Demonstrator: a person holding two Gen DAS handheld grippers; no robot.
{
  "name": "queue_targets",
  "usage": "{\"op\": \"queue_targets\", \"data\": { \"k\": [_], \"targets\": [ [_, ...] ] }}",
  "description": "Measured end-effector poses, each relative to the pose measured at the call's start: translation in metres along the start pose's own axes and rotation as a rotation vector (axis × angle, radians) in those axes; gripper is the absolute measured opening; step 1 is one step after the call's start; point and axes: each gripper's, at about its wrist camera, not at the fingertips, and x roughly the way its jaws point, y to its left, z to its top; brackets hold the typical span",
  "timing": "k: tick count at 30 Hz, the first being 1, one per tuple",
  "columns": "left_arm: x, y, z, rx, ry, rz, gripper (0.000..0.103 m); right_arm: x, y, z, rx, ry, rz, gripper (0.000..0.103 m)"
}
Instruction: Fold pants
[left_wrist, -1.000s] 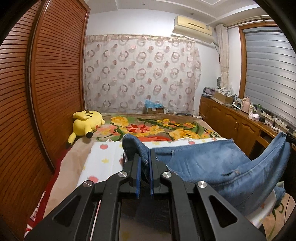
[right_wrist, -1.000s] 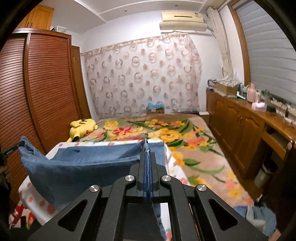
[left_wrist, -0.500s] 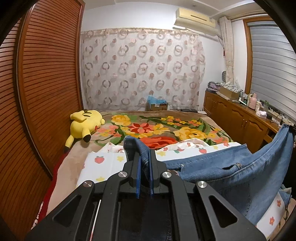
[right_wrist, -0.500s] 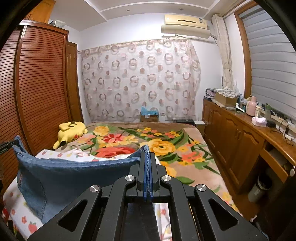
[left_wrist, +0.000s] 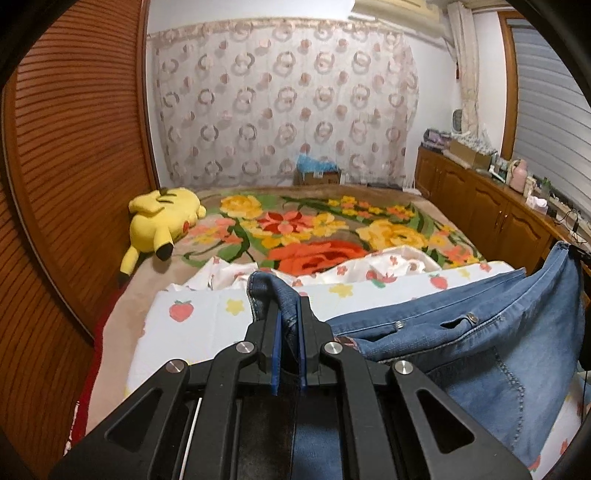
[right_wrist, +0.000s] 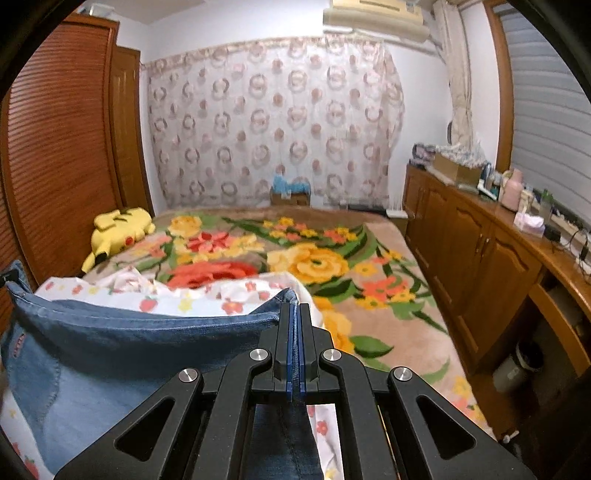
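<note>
A pair of blue denim jeans (left_wrist: 461, 332) hangs stretched between both grippers above the bed. My left gripper (left_wrist: 288, 306) is shut on one bunched corner of the waistband, and the cloth runs off to the right toward the other gripper at the frame edge. In the right wrist view my right gripper (right_wrist: 294, 310) is shut on the other edge of the jeans (right_wrist: 129, 343), which sag leftward over a white strawberry-print sheet (right_wrist: 207, 295). The same sheet (left_wrist: 199, 317) lies beneath the jeans in the left wrist view.
The bed carries a floral blanket (left_wrist: 314, 229) and a yellow plush toy (left_wrist: 162, 218) by the louvred wardrobe doors (left_wrist: 74, 166). Wooden cabinets (right_wrist: 480, 258) with clutter on top line the right side. A cardboard box (left_wrist: 317, 177) stands by the curtain.
Both grippers have carried the jeans forward along the bed and slightly lower. The strawberry sheet and floral blanket now sit nearer, and the denim droops closer to the sheet.
</note>
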Motion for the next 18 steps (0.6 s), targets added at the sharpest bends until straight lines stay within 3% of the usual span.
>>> {"op": "queue_targets", "data": {
  "k": [7,10,14,18],
  "targets": [
    [0.019,0.001,-0.005,-0.008,0.055,-0.021,0.01,0.021,0.004,0.023,-0.005,0.075,-0.007,0.002],
    [0.015,0.005,-0.006,-0.017,0.061,-0.026,0.019,0.02,0.004,0.026,-0.009,0.098,-0.008,0.002],
    [0.007,0.008,-0.007,-0.024,0.043,-0.024,0.047,0.015,0.003,0.034,-0.007,0.114,-0.011,0.002],
    [-0.001,0.017,-0.011,-0.034,0.035,-0.025,0.054,0.005,0.002,0.042,-0.005,0.113,-0.03,0.014]
  ]
}}
